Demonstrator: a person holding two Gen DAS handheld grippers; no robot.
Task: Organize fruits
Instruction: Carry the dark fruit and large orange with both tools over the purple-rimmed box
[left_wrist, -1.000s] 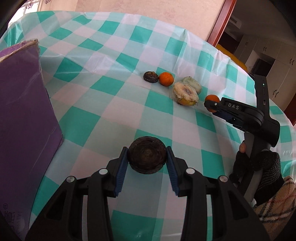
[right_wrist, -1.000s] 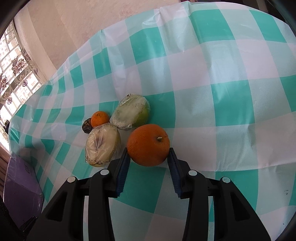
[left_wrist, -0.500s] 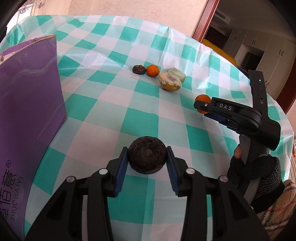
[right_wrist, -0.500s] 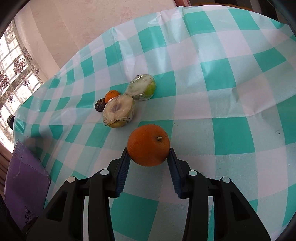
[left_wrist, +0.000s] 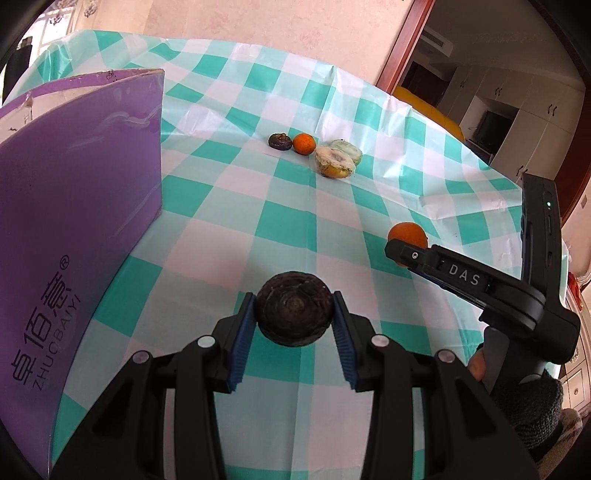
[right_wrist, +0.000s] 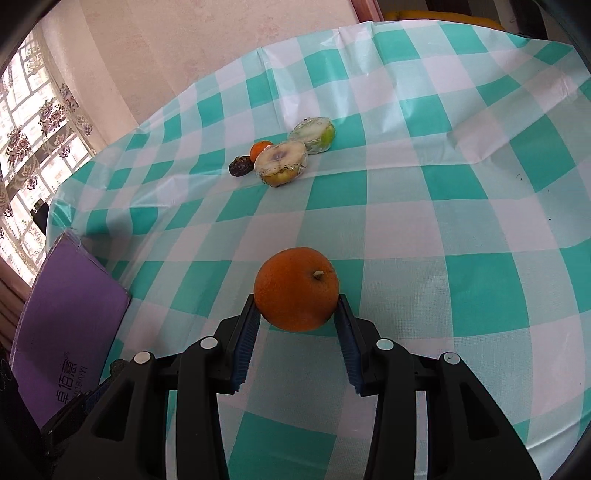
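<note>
Teal-and-white checked tablecloth (left_wrist: 229, 206) covers the table, with a pale wall behind its far edge and a wood-framed doorway past the far right corner. At the left edge of the table stands a purple box (left_wrist: 81, 206) with white printed characters on its side wall; in the right wrist view the same box sits at the near left edge. Toward the far middle of the table lies a close row of four fruits, left to right: a small dark fruit (left_wrist: 279, 141), a small orange (left_wrist: 304, 143) touching or just beside it, then two plastic-wrapped cut fruits, the nearer one (left_wrist: 335, 161) pale with a yellowish rim and the farther one (left_wrist: 346, 149) greenish, these two pressed together. Left gripper (left_wrist: 295, 317) is clenched on a large dark wrinkled fruit (left_wrist: 293, 314), both blue pads (left_wrist: 243, 332) against its sides, held clear above the cloth near the near edge. Right gripper (right_wrist: 296, 317) is clenched on an orange (right_wrist: 296, 288), stem end facing up and right, pads pressed to both sides, above the cloth well short of the fruit row. In the left wrist view the right gripper appears at the right edge of the table, carried by a hand in a dark knit glove (left_wrist: 532, 402), with the orange (left_wrist: 407, 234) at its tip.
</note>
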